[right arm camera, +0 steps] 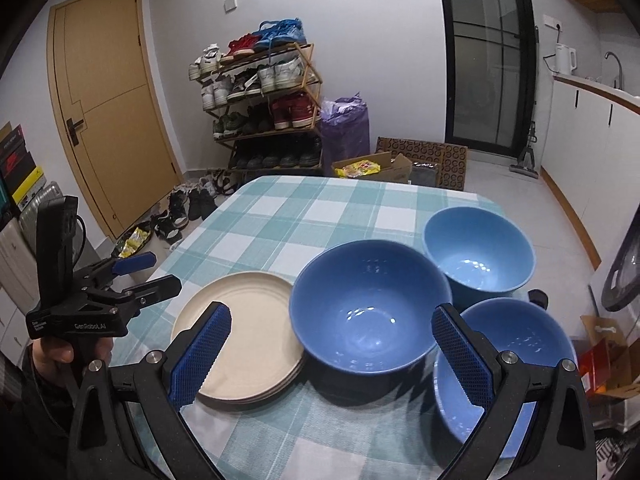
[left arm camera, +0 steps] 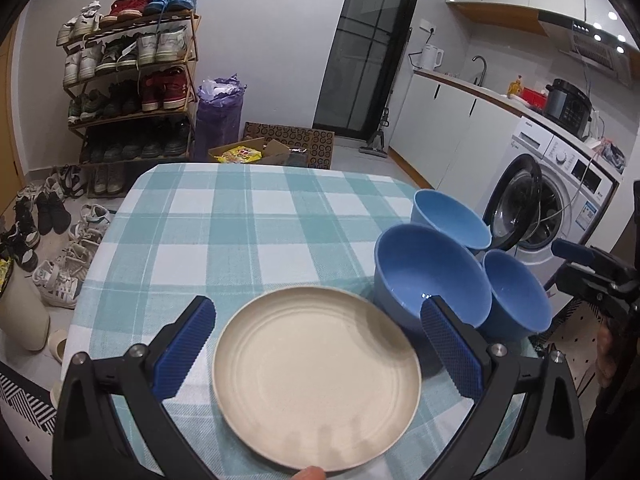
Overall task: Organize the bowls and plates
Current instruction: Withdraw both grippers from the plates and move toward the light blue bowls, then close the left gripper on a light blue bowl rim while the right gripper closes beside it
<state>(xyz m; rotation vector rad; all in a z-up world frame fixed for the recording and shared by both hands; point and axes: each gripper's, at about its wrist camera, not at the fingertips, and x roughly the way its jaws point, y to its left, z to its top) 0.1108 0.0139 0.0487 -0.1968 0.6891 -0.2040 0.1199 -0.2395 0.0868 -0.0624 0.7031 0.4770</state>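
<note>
Right wrist view: both tongs gape wide, empty, above stacked plates.

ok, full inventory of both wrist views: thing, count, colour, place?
plates: a stack, more than one, exact count unclear, cream, near left of table
bowls: 3, blue, clustered on right of table, beside the plates
tablecloth: 1, teal and white check, covering table
shoe rack: 1, wood, full of shoes, against back wall
door: 1, tan, left wall
washing machine: 1, white, door open, right
kettle: 1, white, on counter
left gripper: blue fingers open, either side of plates
right gripper: blue fingers open, over bowls
</note>
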